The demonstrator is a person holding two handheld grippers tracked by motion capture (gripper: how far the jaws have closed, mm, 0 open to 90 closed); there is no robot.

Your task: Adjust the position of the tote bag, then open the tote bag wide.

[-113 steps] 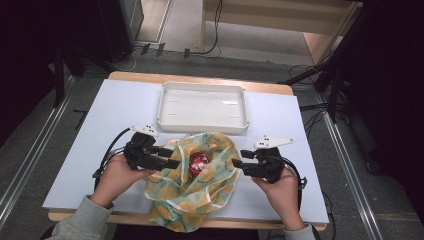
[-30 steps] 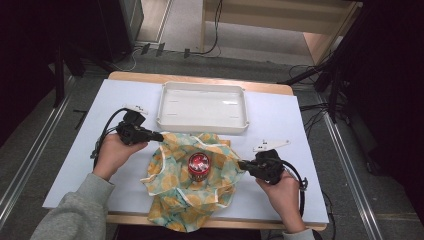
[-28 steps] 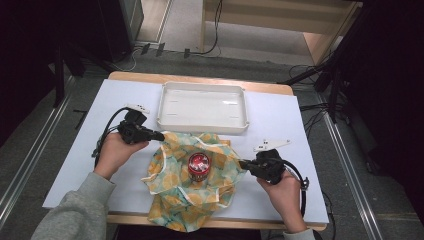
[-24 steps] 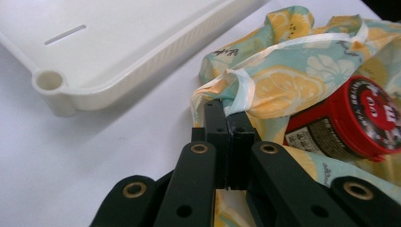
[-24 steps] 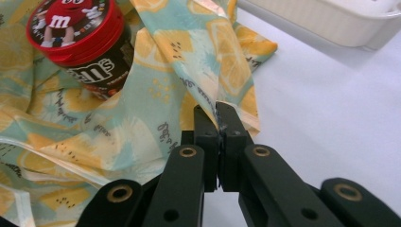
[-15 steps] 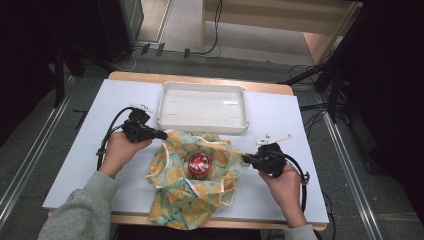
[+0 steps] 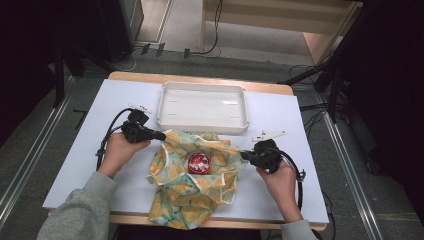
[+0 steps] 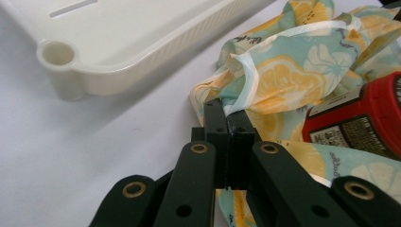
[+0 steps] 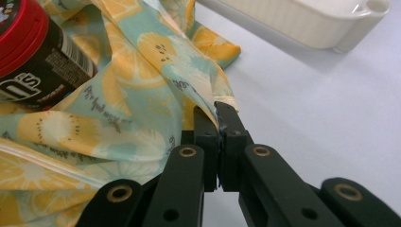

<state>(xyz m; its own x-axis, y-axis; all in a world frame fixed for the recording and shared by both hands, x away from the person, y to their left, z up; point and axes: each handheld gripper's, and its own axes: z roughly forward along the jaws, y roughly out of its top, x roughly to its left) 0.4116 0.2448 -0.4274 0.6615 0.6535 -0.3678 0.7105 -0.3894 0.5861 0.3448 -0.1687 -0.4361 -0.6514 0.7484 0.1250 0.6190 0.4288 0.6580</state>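
A lemon-print cloth [image 7: 192, 185] in yellow and pale blue lies rumpled on the white table, hanging over the front edge. A red-lidded black can [image 7: 199, 162] stands at its middle. My left gripper [image 7: 159, 135] is shut on the cloth's far-left edge [image 8: 246, 90], with the can [image 8: 364, 120] to its right. My right gripper [image 7: 245, 155] is shut on the cloth's right corner [image 9: 222, 97], with the can [image 9: 33, 56] at the upper left of the right gripper view.
A white rectangular tray [image 7: 202, 122] sits empty just behind the cloth; its corner [image 8: 71, 75] is close to the left gripper and its rim [image 9: 307, 23] lies beyond the right one. Bare table [image 7: 85, 165] spreads to both sides.
The left gripper moved from the cloth's near-left side to its far-left edge and pulled it outward. The right gripper shifted slightly up, stretching the cloth flatter around the can.
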